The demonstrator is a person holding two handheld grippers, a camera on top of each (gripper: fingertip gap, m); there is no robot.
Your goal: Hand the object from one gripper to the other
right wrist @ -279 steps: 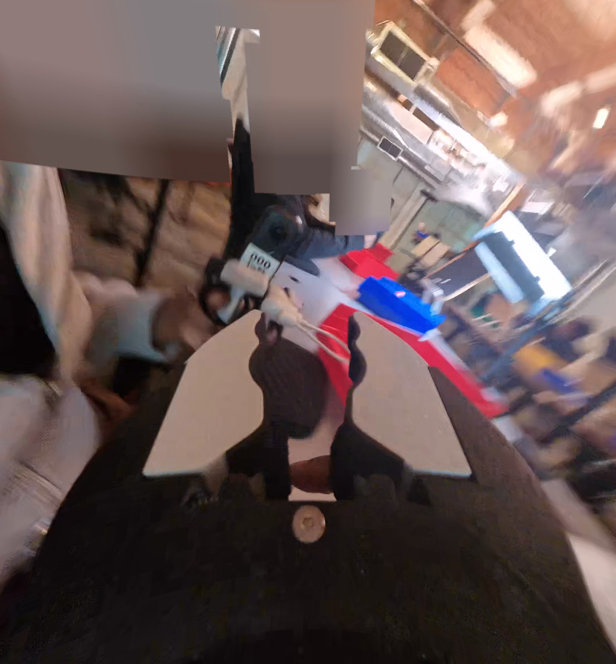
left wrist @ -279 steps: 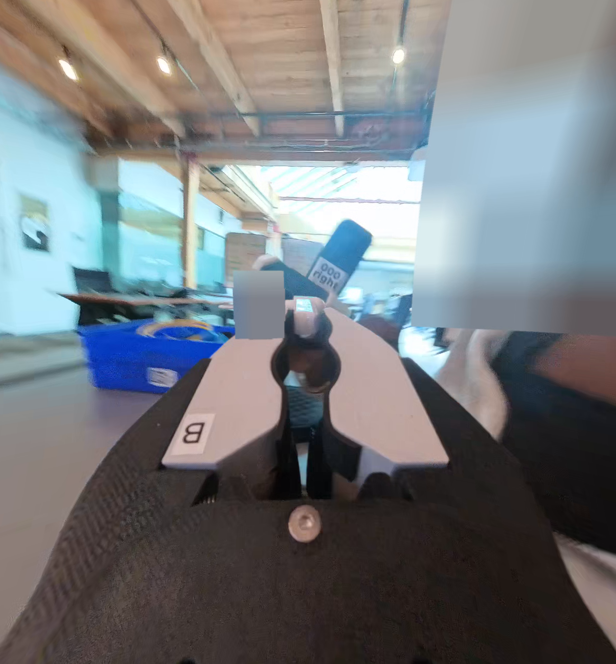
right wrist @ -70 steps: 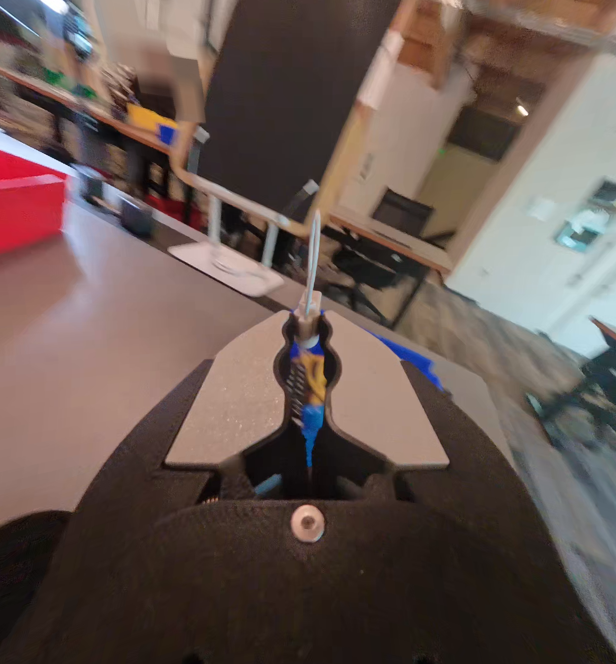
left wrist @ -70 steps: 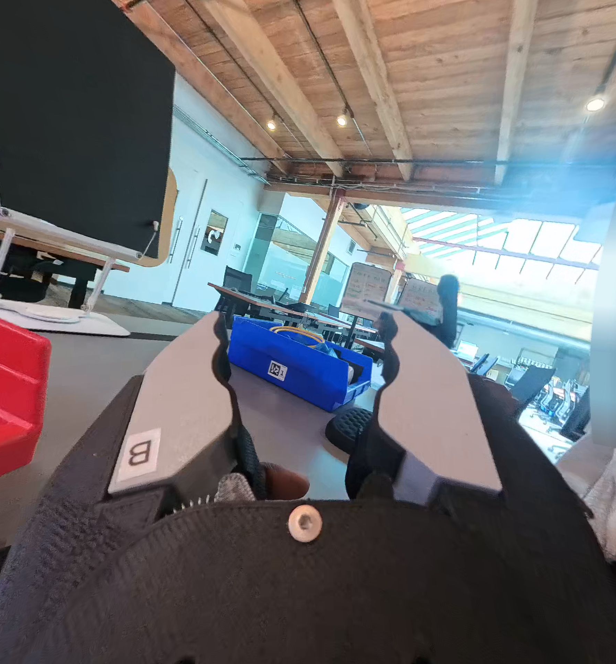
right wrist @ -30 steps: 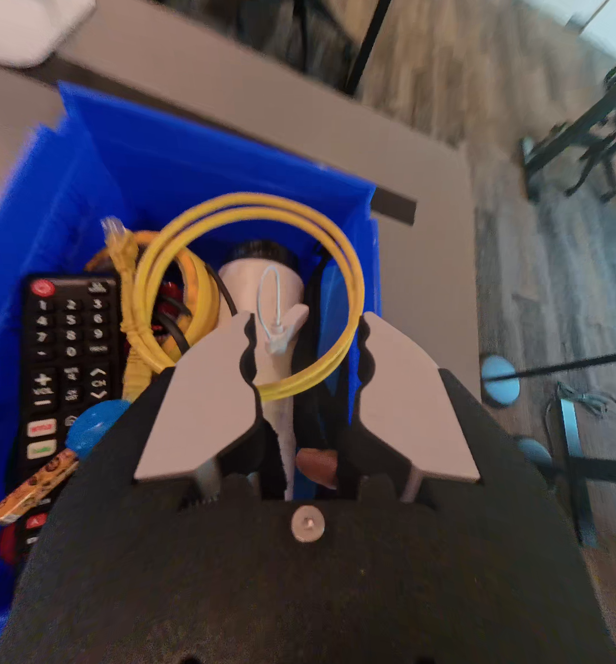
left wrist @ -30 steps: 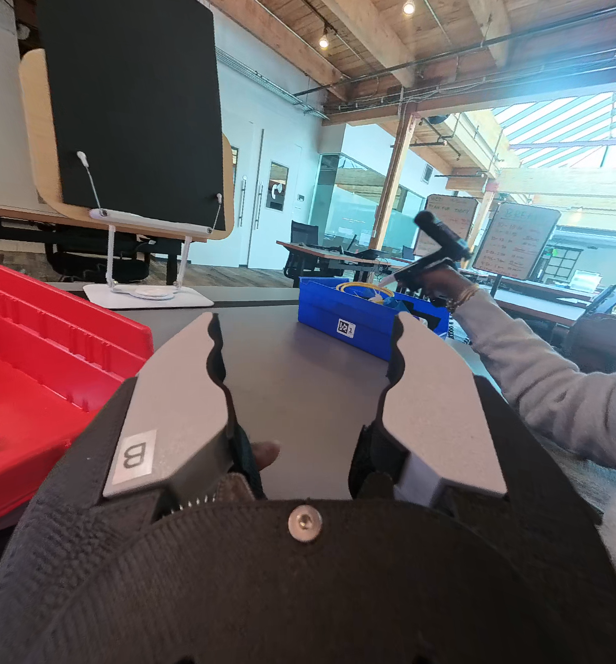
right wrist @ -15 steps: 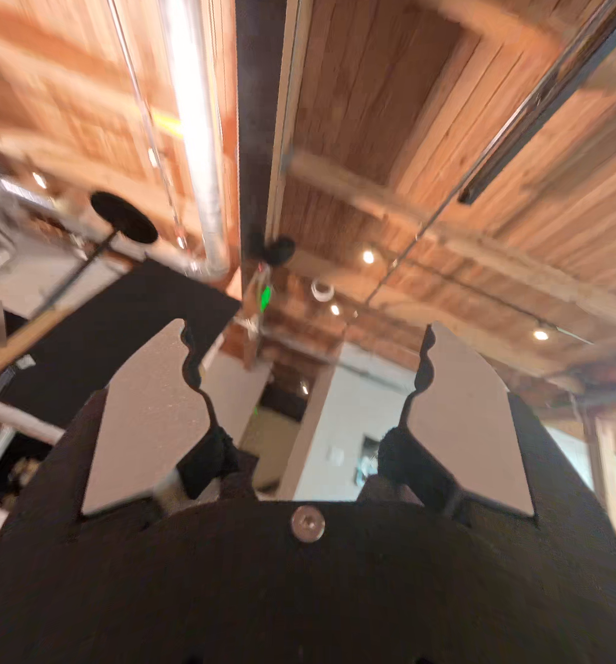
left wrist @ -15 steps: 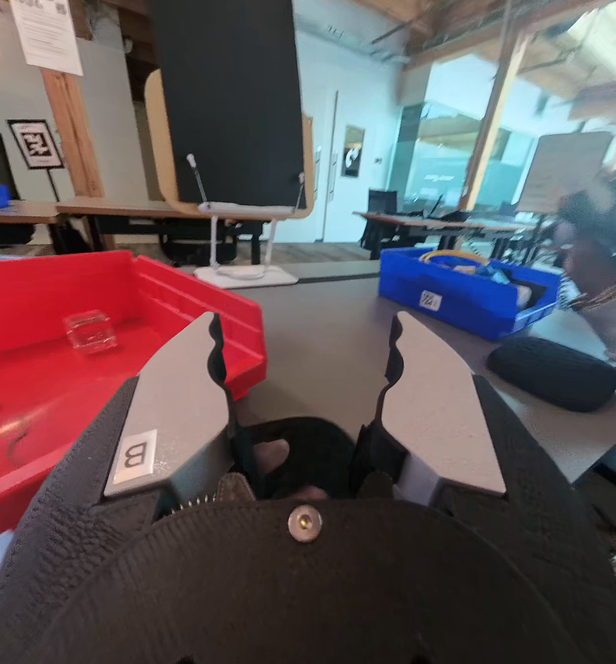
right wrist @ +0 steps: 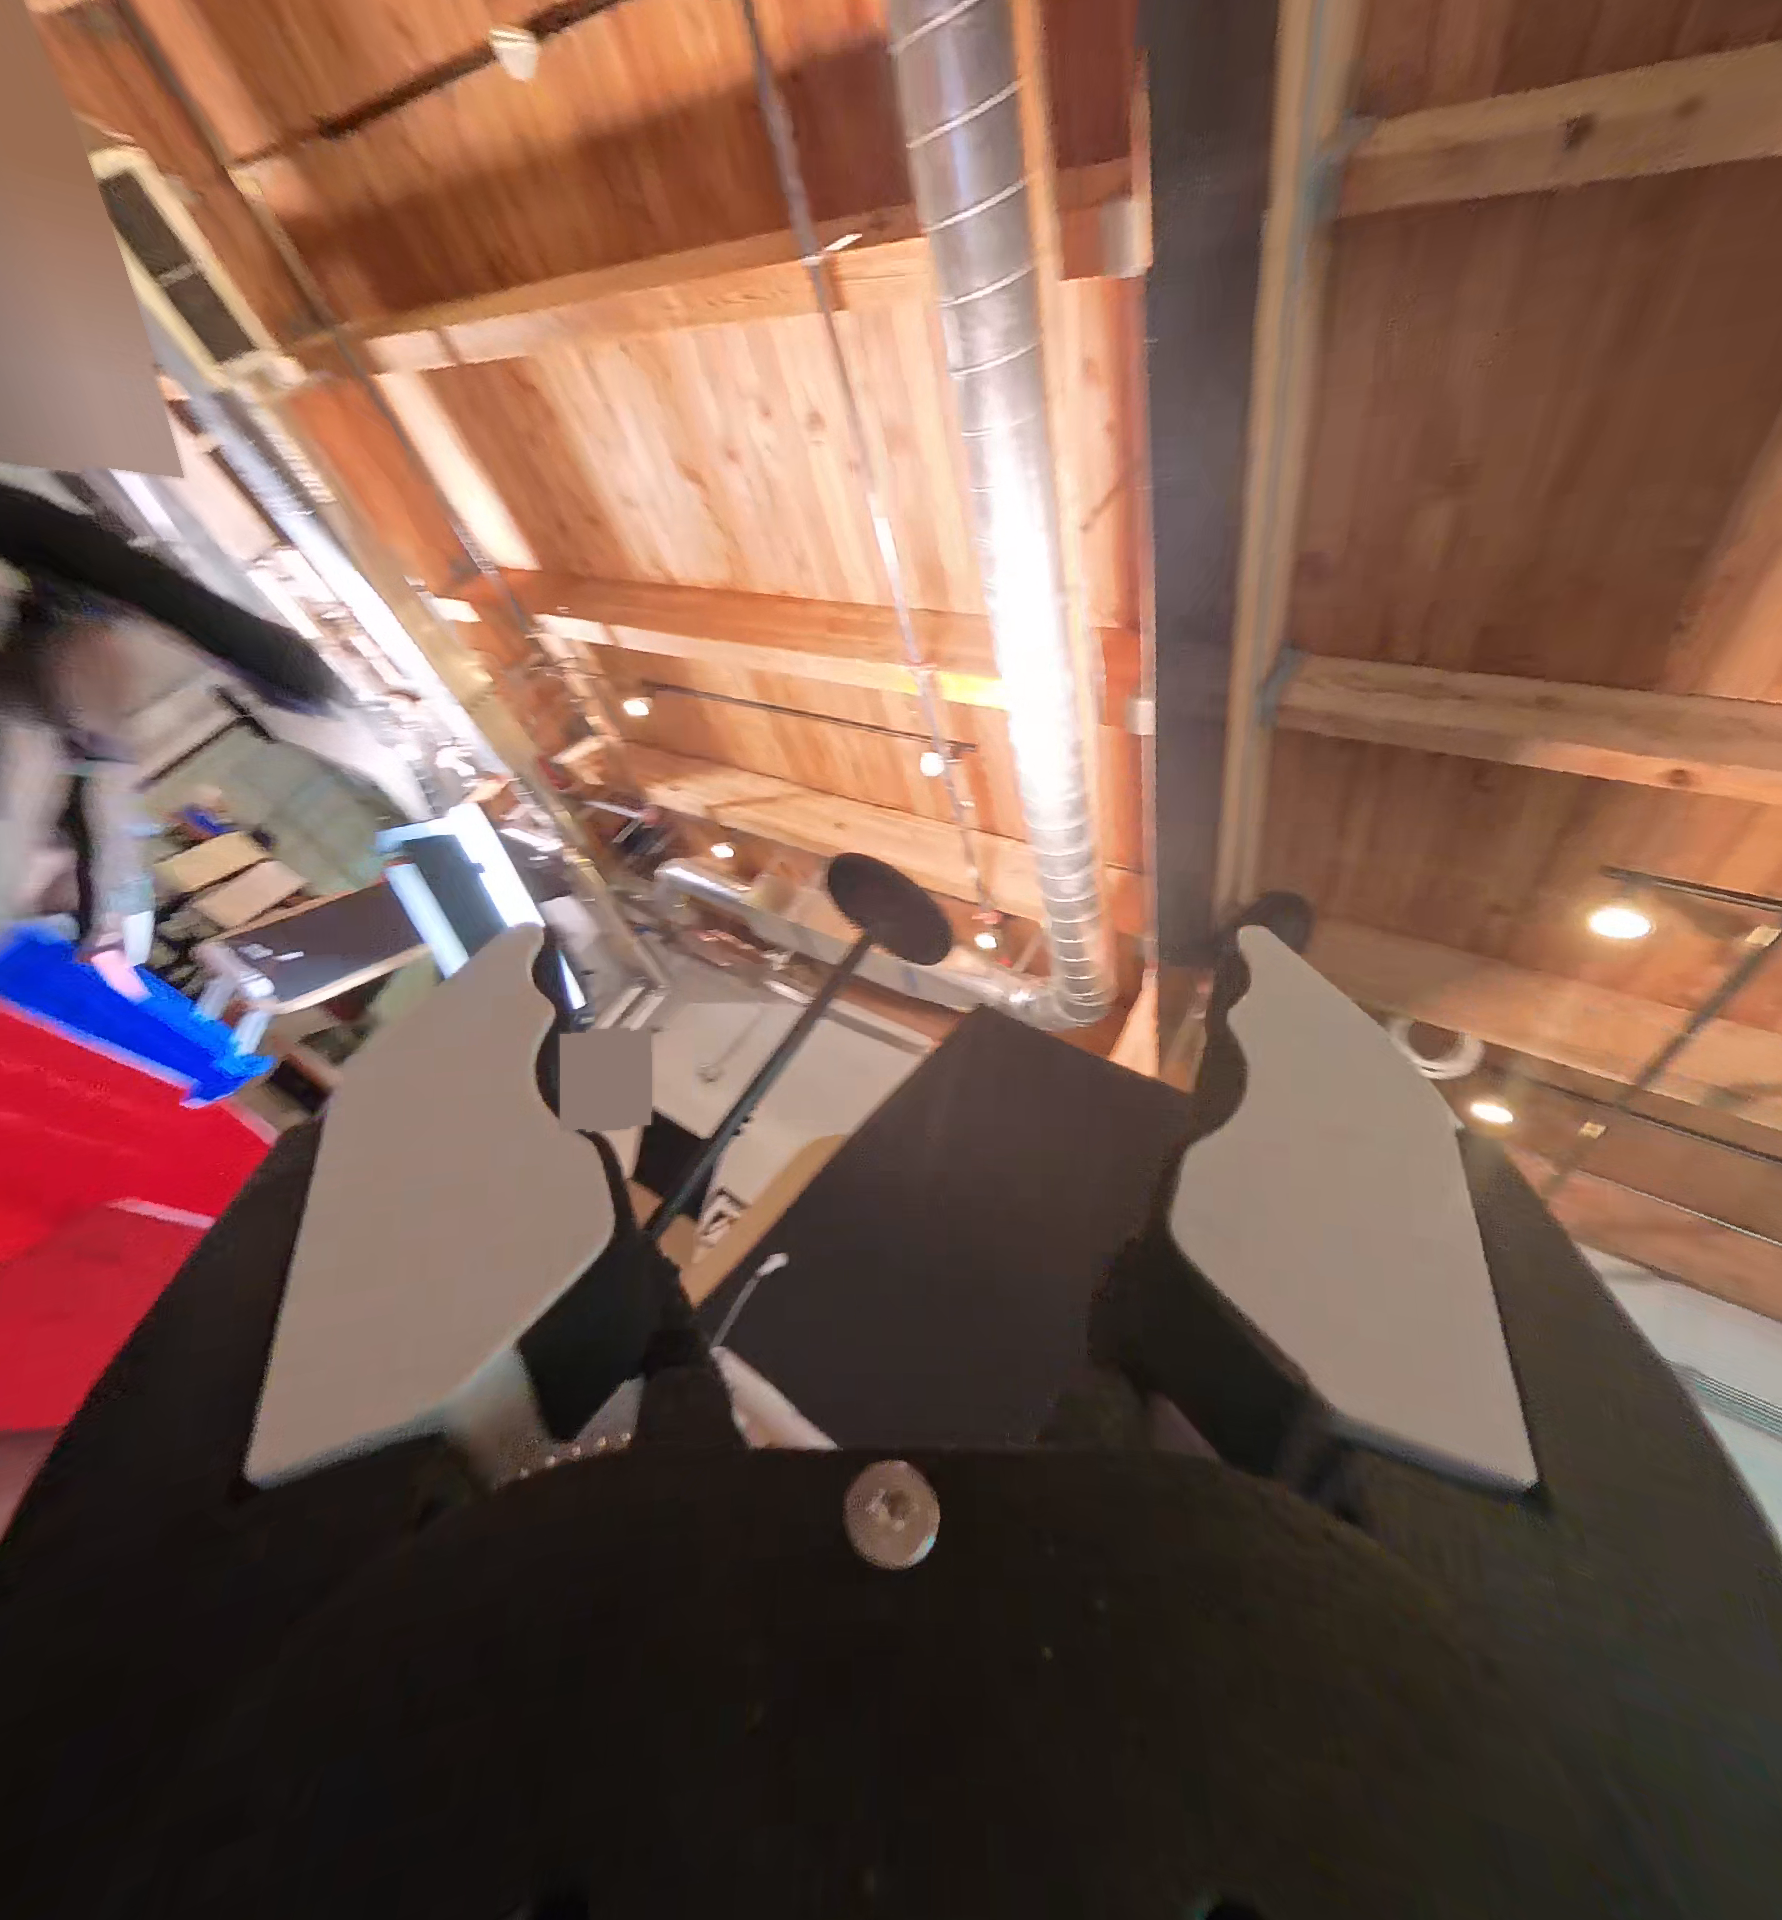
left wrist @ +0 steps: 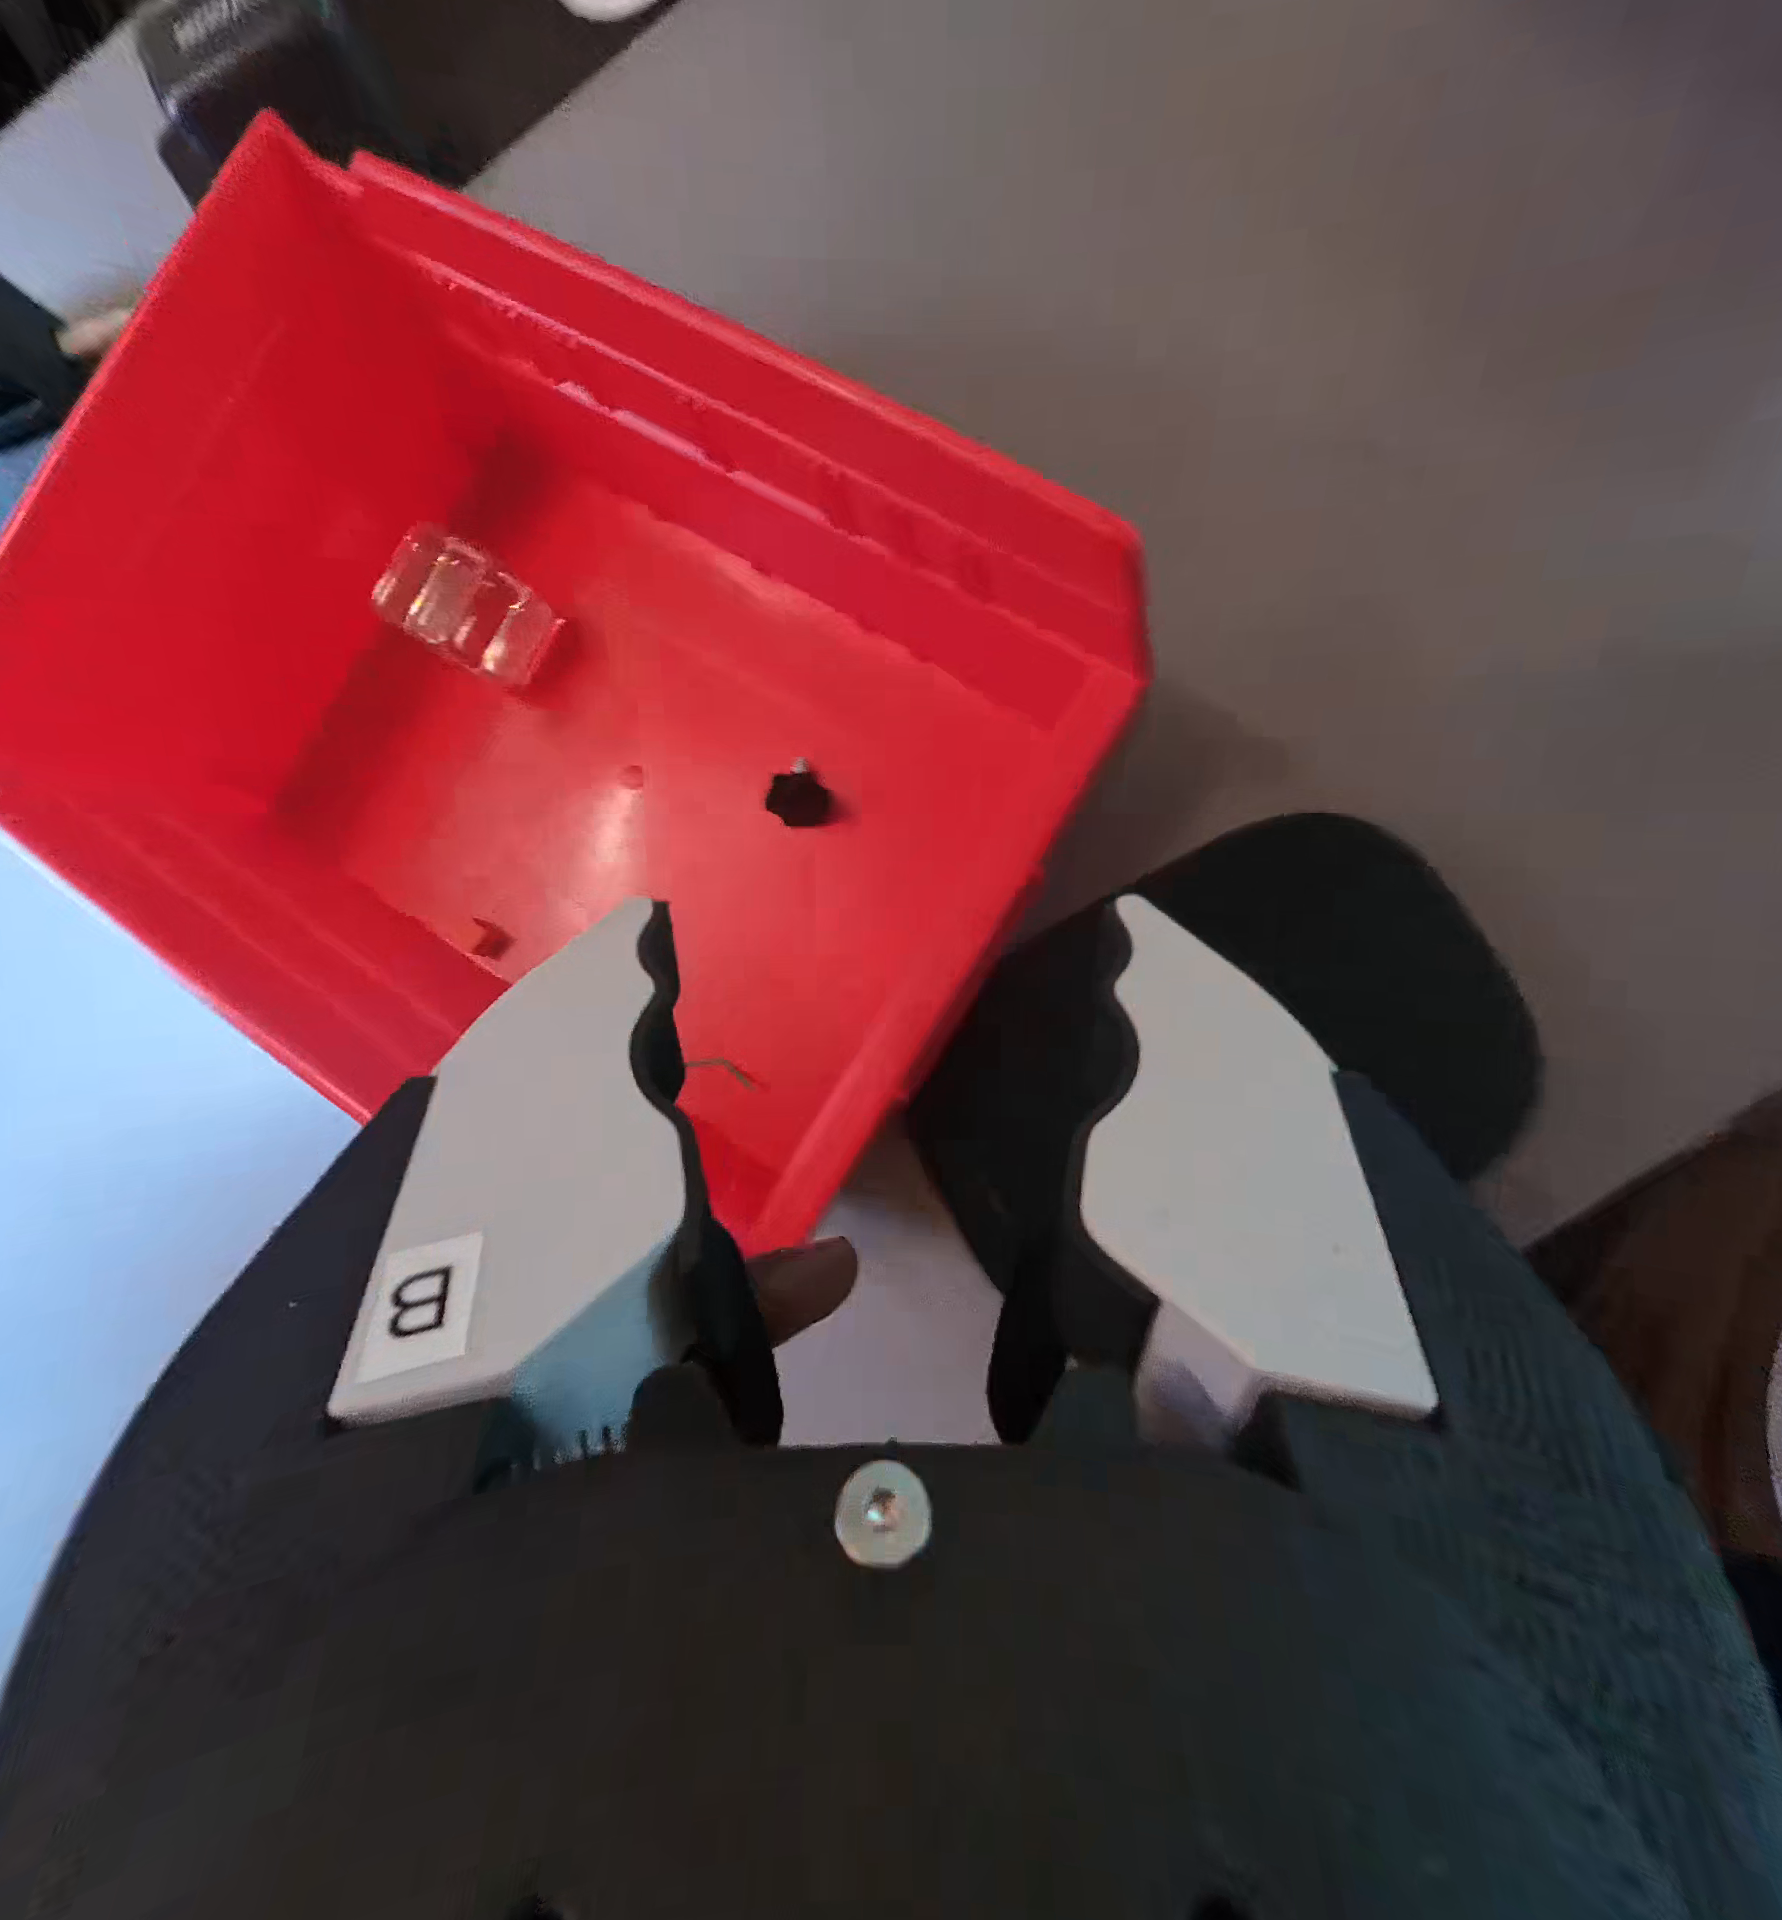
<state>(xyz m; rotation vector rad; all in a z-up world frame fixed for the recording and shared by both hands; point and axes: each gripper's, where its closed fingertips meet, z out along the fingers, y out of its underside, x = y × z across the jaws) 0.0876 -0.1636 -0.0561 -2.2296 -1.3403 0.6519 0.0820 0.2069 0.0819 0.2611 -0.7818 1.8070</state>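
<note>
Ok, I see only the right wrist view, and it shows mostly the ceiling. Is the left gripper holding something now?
Observer: No. The left gripper is open and empty, pointing down at a red bin.
Operator: What lies in this bin?
Observer: A clear plastic block towards the far side, and a small black piece nearer the middle.
Operator: Is anything beside the bin?
Observer: A black pad lies on the grey table, by the bin's near right corner.
</note>
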